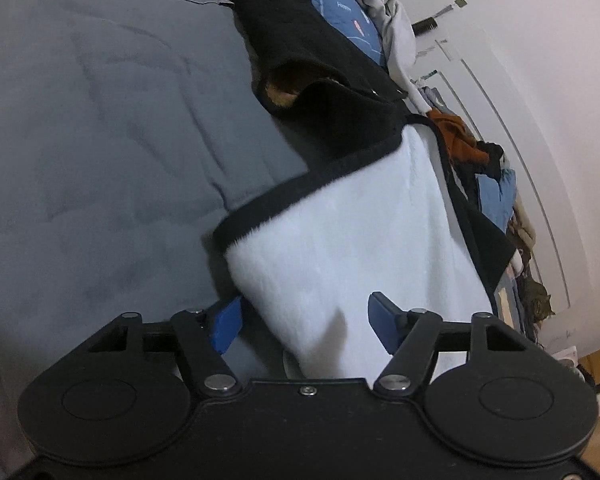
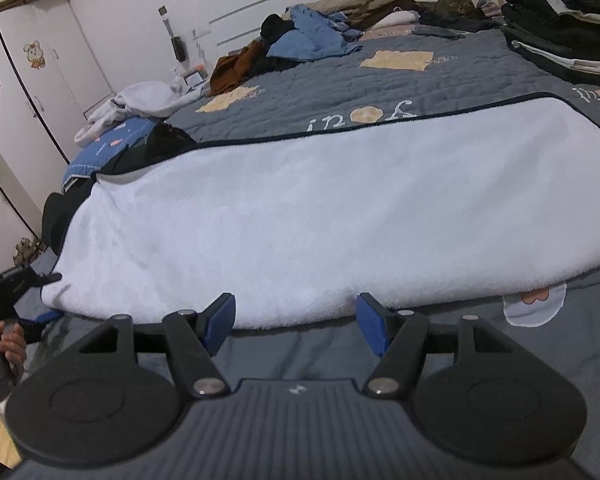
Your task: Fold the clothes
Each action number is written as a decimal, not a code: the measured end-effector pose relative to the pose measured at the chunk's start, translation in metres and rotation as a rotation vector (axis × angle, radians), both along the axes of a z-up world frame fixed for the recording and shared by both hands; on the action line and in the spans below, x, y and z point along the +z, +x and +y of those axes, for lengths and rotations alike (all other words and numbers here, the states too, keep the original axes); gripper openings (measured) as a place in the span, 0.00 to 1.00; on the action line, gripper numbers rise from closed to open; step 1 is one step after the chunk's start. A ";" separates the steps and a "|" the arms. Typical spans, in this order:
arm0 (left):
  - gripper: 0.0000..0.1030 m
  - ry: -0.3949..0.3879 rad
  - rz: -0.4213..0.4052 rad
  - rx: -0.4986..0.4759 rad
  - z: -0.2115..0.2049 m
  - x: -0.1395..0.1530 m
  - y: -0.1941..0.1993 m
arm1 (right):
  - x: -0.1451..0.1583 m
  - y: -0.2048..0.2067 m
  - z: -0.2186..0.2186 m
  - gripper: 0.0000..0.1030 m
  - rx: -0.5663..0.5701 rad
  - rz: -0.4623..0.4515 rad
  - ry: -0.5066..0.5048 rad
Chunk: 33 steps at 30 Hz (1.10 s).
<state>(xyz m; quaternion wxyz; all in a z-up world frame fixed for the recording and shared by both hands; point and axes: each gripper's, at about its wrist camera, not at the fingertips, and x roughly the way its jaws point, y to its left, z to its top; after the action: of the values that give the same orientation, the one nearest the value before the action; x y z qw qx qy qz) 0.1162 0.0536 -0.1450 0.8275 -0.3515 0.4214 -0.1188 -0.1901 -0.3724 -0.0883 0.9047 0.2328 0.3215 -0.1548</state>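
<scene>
A white fleece garment with black trim (image 2: 320, 216) lies spread flat on the grey bed cover (image 2: 340, 80). My right gripper (image 2: 296, 320) is open, its blue pads just short of the garment's near edge. In the left wrist view the same white fleece (image 1: 352, 248) fills the space between the blue pads of my left gripper (image 1: 304, 320), which is open around its end edge. The left gripper also shows at the far left of the right wrist view (image 2: 40, 312), at the garment's left end.
A black garment (image 1: 308, 72) and a blue one (image 1: 340, 4) lie past the fleece. Loose clothes (image 2: 300, 40) are heaped at the far side of the bed. Folded dark clothes (image 2: 560, 20) are stacked at the far right. A cat (image 2: 456, 2) sits by the headboard. A white wardrobe (image 2: 32, 80) stands left.
</scene>
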 end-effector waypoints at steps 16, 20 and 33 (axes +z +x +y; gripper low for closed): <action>0.04 -0.039 -0.077 0.094 0.044 0.039 0.004 | -0.011 -0.004 -0.013 0.64 -0.032 0.027 0.024; 0.04 -0.018 -0.010 0.065 0.053 0.025 0.007 | -0.012 -0.013 -0.025 0.64 -0.051 0.021 0.049; 0.05 0.031 -0.002 0.060 0.049 0.018 0.008 | -0.031 -0.114 -0.156 0.64 -0.615 -0.127 0.299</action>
<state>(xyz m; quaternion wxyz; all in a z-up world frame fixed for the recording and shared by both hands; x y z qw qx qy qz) 0.1246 0.1023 -0.1270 0.8364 -0.3509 0.4118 -0.0875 -0.3044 -0.5287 -0.1192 0.7897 0.4582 0.1983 -0.3565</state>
